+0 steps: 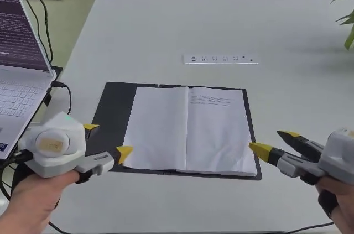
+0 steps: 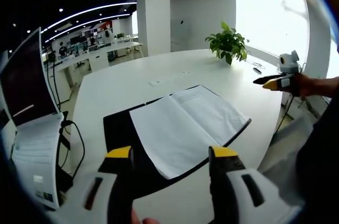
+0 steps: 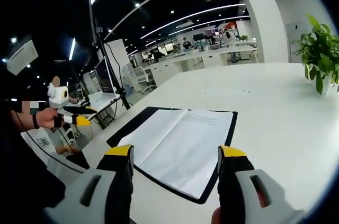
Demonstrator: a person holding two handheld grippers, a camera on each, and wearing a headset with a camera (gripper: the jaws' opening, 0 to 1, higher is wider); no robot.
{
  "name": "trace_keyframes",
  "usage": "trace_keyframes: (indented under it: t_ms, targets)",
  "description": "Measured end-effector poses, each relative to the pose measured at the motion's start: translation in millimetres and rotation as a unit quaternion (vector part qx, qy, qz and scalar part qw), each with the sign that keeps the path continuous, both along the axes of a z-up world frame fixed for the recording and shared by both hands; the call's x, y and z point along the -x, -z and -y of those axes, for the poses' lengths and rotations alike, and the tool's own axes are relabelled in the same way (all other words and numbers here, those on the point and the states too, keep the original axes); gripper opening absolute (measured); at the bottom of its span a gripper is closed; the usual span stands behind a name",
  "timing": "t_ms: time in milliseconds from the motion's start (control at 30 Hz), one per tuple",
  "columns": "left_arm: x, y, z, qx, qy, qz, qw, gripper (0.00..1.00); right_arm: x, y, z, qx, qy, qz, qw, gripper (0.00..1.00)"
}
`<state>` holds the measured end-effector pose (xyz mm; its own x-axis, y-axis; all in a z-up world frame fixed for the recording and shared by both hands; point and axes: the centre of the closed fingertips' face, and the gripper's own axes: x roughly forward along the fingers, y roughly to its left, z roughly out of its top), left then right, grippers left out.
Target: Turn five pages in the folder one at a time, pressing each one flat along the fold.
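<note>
Folder [image 1: 113, 113], black flat cover with white paper sheets inside, open and flat near the middle of white tabletop [image 1: 166, 29]. Fold line [image 1: 186, 129] about central. Left sheet [image 1: 157, 129] blank, right sheet [image 1: 218, 134] with a few printed lines at its top.

Left gripper [image 1: 108, 140], white body with yellow-tipped jaws, just beside the cover's near left corner. Jaws spread, nothing between them. Right gripper [image 1: 274, 141], same make, just off the near right corner of the right sheet. Jaws also spread and empty, tips aimed at the sheet edge.

Count of pages turned so far: cannot tell.

Likely trouble from here, as judgement only:
- Two sheets lifted together, from too deep a bite into the corner stack; count of five then lost.
- Creased or torn corner, from a hard pinch or a fast lift.
- Whole folder dragged across the smooth top, for want of a hold-down on the left cover.
- Turned sheet springing back, for want of a firm press along the fold.
- Dark cable [image 1: 69, 101] by the silver laptop [image 1: 16, 87] snagged by a wide left swing.
- White power strip [image 1: 220, 59] well apart, little concern.
</note>
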<state>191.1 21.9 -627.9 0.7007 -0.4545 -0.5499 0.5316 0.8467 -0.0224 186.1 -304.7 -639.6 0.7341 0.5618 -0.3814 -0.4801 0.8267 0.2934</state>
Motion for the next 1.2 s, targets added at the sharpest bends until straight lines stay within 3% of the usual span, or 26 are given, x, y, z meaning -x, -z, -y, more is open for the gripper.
trace_keyframes:
  t_ms: [200,433,600,833,1200]
  targets:
    - [8.5,-11.3,-2.8,0.009,-0.009,0.007,0.9999,0.61,16.6,1.0,3.9,0.012,0.002,-0.004,0.9999,0.68]
    - [13.3,-8.5,-5.1,0.011,-0.018,0.001,0.9998,0.63,28.8,1.0,4.3,0.012,0.01,-0.008,0.9998,0.7]
    - [12.4,-9.4,-2.6,0.014,-0.018,0.001,0.9997,0.64,29.3,2.7,6.9,0.016,0.009,-0.012,0.9998,0.7]
    - [5.9,-8.2,15.5,0.014,-0.001,-0.002,0.9999,0.65,30.0,1.3,6.1,0.019,0.005,-0.013,0.9997,0.71]
    - [-1.1,-7.6,55.4,0.023,0.03,-0.006,0.9993,0.65,30.3,1.4,8.5,0.019,0.002,-0.017,0.9997,0.72]
